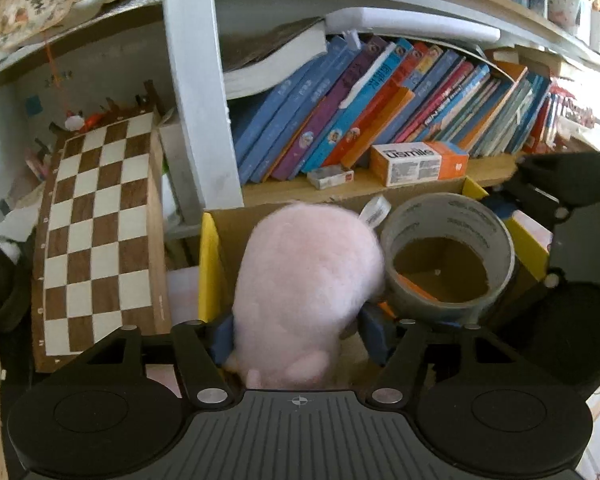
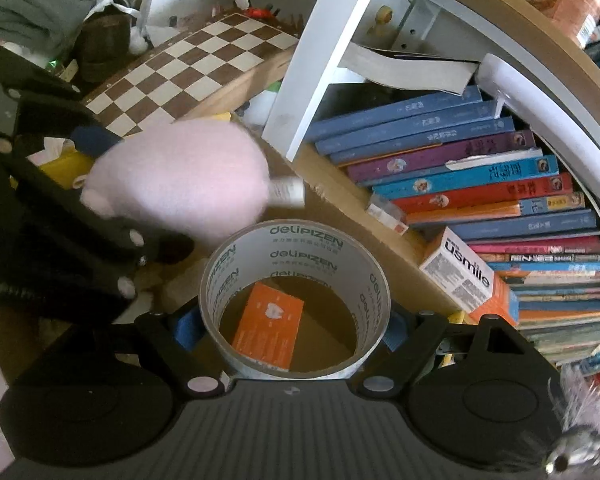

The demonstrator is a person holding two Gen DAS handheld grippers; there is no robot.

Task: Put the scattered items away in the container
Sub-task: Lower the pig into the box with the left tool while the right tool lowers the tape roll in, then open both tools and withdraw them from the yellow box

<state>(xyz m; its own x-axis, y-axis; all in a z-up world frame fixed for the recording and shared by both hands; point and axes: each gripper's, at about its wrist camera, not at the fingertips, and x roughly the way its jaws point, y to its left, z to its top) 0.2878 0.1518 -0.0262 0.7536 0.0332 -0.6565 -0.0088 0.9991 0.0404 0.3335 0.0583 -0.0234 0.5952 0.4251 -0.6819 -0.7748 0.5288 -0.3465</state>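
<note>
Left tool (image 1: 296,334) has the pink plush toy (image 1: 308,280) between its blue pads; the left pad touches the fur, but there's a gap at the right pad, so it looks released, not squeezing. The plush hangs over the open cardboard box (image 1: 220,220), a yellow flap on its left edge, and a white tag sticks out at the toy's top right. Right tool (image 2: 294,330) is clenched on the tape roll (image 2: 294,280), both pads pressed on the roll's outer wall, hole facing the camera. Through the hole the box floor shows, with an orange carton (image 2: 268,326) lying inside. Roll and plush are just beside each other above the box, the plush on the left. Behind the box is a shelf with a white-and-orange usmile box (image 1: 418,162), a small pack (image 1: 330,178) and a leaning row of books (image 1: 380,112). A chessboard (image 1: 100,232) stands propped to the left of the box.
</note>
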